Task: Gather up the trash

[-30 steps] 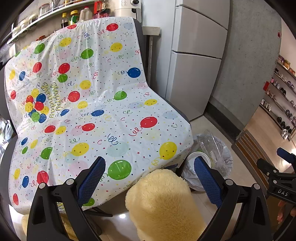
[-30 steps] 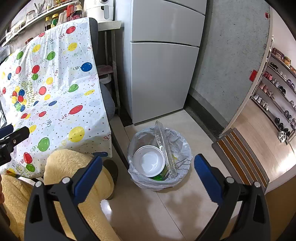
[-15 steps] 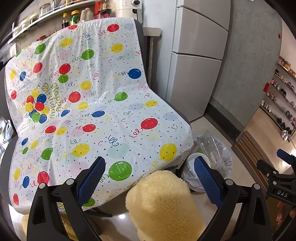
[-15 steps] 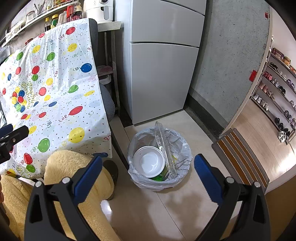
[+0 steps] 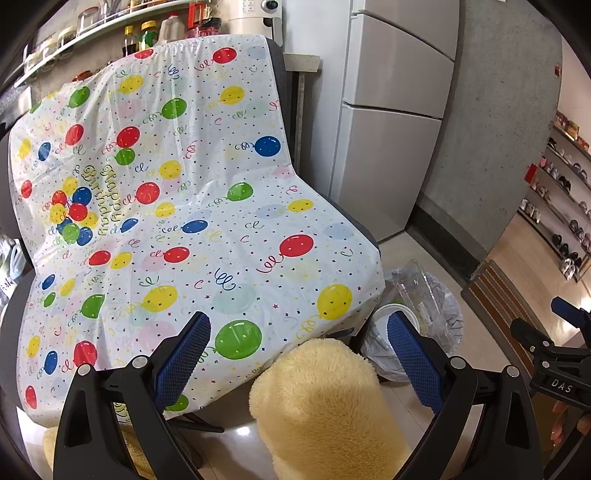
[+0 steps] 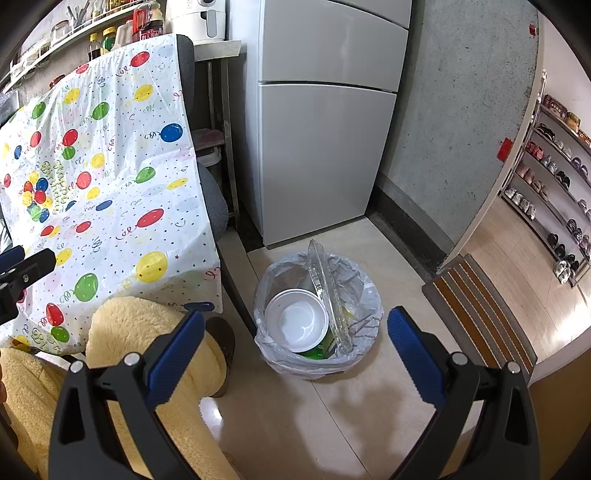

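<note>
- Left wrist view, left two thirds of frame: balloon-print "Happy Birthday" sheet [image 5: 177,206] draped over a dark chair, back and seat both covered.
- Top left: wall shelf [image 5: 92,29] with bottles and jars, partly cut off by the lens edge.
- Bottom centre: left gripper [image 5: 295,354] released, blue pads wide apart, nothing between them. Yellow fleece [image 5: 325,406] sits low between the fingers, contact unclear.
- Lower right, past the sheet's hanging corner: trash bin [image 5: 447,314] with grey liner on the floor, half hidden by the right finger and the sheet. Clear plastic container [image 5: 417,284] sticks up out of it.
- Centre right: white fridge [image 5: 391,129] against a grey wall.
- Far right edge: tip of the other gripper, marked "DAS".
- Right wrist view, left half: same sheet [image 6: 103,177], yellow fleece [image 6: 147,332] below it at bottom left.
- Bottom centre: right gripper [image 6: 295,343] released, pads wide apart, holding nothing, above floor tile.
- Centre, just beyond the gripper: trash bin [image 6: 365,295] beside the chair base, in front of the fridge [image 6: 321,147]. Inside: white bowl [image 6: 297,321] open side up, clear plastic container [image 6: 325,291] standing on edge beside it, something green underneath, can't identify.
- Right: striped doormat [image 6: 480,314], then shoe rack [image 6: 554,192] along the far wall.
</note>
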Available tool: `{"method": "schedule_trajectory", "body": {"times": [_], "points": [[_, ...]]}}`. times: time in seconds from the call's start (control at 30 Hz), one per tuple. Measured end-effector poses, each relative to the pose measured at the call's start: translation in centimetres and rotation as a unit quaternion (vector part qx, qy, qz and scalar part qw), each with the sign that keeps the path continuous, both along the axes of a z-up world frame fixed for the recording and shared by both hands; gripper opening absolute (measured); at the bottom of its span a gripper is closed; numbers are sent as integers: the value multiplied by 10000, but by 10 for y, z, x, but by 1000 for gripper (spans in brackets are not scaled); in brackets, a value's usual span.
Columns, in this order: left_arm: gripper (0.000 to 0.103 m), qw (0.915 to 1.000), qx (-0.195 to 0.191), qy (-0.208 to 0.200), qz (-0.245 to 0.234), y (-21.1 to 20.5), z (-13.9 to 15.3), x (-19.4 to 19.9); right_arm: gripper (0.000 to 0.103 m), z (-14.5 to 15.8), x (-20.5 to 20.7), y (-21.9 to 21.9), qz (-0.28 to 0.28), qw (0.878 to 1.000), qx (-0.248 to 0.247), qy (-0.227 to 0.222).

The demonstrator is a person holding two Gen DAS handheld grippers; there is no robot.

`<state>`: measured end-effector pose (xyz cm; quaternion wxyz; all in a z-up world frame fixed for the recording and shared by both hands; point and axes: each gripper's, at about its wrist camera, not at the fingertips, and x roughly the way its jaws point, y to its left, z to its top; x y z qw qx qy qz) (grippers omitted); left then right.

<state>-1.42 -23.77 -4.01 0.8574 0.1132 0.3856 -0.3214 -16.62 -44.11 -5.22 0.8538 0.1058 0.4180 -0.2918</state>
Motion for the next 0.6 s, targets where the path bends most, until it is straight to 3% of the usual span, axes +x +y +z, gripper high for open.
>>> {"method": "schedule_trajectory", "body": {"times": [0.4,0.6], "points": [[96,9996,-160,-150,-166,2,0,-3,97,-2,0,-1,-13,10000,-8,17],[96,9997,-92,135,-195,11,-12,12,97,0,15,3,119,9999,-16,-49]]}}
